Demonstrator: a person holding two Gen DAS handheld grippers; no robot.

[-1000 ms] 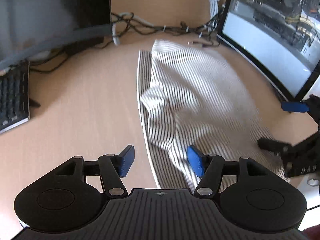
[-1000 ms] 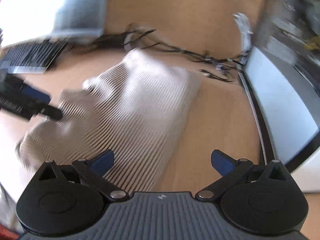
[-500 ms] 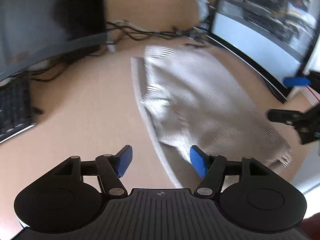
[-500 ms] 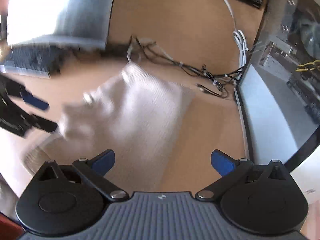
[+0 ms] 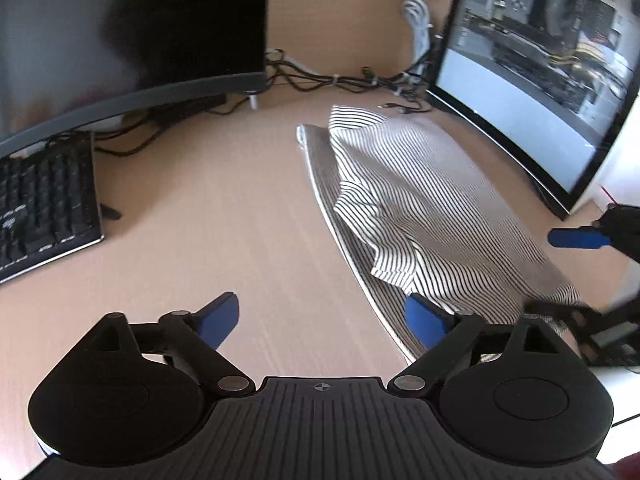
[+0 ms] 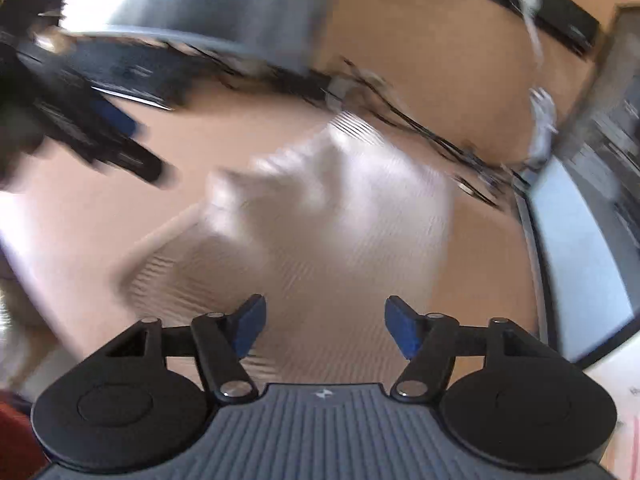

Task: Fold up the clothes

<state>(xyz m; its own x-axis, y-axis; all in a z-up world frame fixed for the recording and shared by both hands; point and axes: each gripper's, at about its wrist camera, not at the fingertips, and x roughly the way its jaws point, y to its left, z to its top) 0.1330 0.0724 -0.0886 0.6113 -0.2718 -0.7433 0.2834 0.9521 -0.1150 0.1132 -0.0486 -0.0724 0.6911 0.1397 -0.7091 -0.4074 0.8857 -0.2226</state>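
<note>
A black-and-white striped garment lies folded in a long strip on the wooden desk, with a loose flap rumpled on top. My left gripper is open and empty, above the desk at the garment's near left edge. My right gripper is open and empty, hovering over the garment's near end; this view is motion-blurred. The right gripper also shows at the right edge of the left wrist view, and the left gripper shows at the left of the right wrist view.
A dark monitor and a black keyboard stand at the left. A lit curved monitor stands at the right, close to the garment. Tangled cables run along the back wall.
Both grippers have pulled back from the garment and stay open. The right gripper's jaws have narrowed somewhat. The garment now lies slack on the desk.
</note>
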